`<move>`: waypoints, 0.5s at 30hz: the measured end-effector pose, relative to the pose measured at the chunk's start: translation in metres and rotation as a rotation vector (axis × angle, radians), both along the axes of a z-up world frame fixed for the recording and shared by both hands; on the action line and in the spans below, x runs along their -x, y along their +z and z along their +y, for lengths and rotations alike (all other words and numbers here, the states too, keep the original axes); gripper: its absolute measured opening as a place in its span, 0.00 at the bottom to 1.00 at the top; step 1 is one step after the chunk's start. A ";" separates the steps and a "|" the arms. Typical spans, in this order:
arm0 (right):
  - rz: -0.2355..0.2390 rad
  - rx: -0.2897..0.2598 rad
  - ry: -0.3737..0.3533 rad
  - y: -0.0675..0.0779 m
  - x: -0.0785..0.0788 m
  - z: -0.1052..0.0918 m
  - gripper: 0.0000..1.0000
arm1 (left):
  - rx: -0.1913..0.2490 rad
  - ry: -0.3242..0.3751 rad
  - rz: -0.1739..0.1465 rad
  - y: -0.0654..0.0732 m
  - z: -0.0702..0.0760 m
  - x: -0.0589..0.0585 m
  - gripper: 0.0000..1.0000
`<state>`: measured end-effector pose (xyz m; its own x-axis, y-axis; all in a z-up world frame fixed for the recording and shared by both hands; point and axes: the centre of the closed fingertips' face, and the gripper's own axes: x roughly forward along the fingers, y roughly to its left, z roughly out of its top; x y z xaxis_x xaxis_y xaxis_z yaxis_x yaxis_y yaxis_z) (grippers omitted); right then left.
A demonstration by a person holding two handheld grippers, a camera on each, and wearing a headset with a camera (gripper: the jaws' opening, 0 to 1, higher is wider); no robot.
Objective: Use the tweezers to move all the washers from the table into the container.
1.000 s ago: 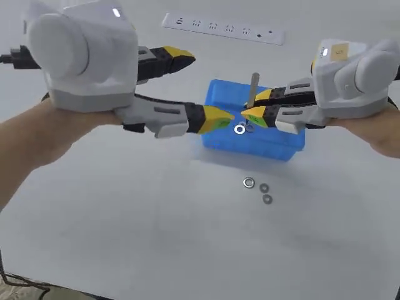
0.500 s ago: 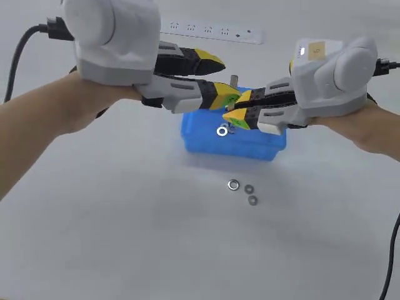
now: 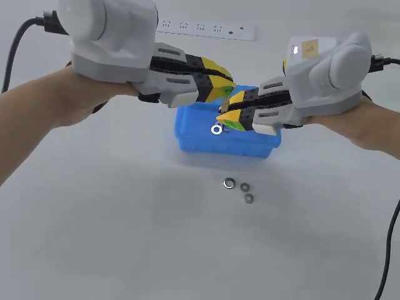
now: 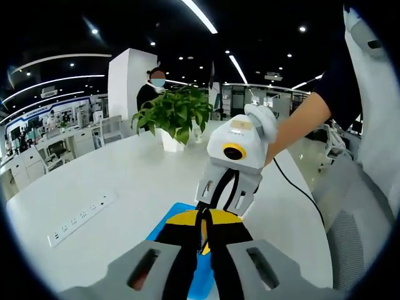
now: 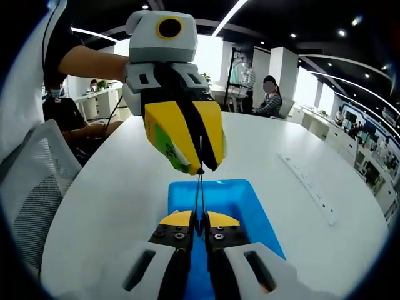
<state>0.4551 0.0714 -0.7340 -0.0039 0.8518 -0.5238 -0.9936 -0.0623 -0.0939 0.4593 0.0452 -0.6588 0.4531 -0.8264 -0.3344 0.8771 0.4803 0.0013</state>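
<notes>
A blue container (image 3: 250, 142) sits mid-table with a shiny washer (image 3: 216, 129) inside it. Three more washers (image 3: 229, 183) lie on the white table just in front of it. Thin metal tweezers (image 5: 199, 190) span the short gap between the two grippers above the container. My left gripper (image 3: 224, 94) comes in from the left and is shut on the tweezers' far end. Facing it from the right, my right gripper (image 3: 232, 116) is shut on the other end. In the right gripper view the left gripper (image 5: 200, 169) pinches the tweezers' tip over the container (image 5: 231, 206).
A white power strip (image 3: 203, 28) lies at the table's far edge. Black cables trail from both grippers. The white table (image 3: 125, 219) is bare in front of and beside the loose washers. A potted plant (image 4: 175, 115) and seated people are farther off.
The left gripper, open a second ago, has moved right and shut on the tweezers held by the right gripper. The tweezers have tipped from upright toward the left gripper.
</notes>
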 end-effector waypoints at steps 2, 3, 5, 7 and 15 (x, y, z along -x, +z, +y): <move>-0.005 0.004 0.006 -0.001 0.001 -0.001 0.07 | -0.029 -0.023 -0.024 -0.002 0.000 0.001 0.07; -0.009 0.009 0.011 -0.001 0.001 -0.001 0.07 | -0.050 -0.048 -0.040 -0.003 -0.002 0.003 0.07; -0.016 0.015 0.013 -0.002 0.001 -0.002 0.07 | -0.072 -0.063 -0.054 -0.003 -0.004 0.003 0.06; -0.015 0.020 0.013 -0.002 0.001 -0.003 0.08 | -0.083 -0.090 -0.042 -0.005 -0.006 0.006 0.05; -0.025 0.017 -0.014 0.004 -0.002 -0.004 0.11 | -0.105 -0.093 -0.084 0.000 -0.006 0.001 0.04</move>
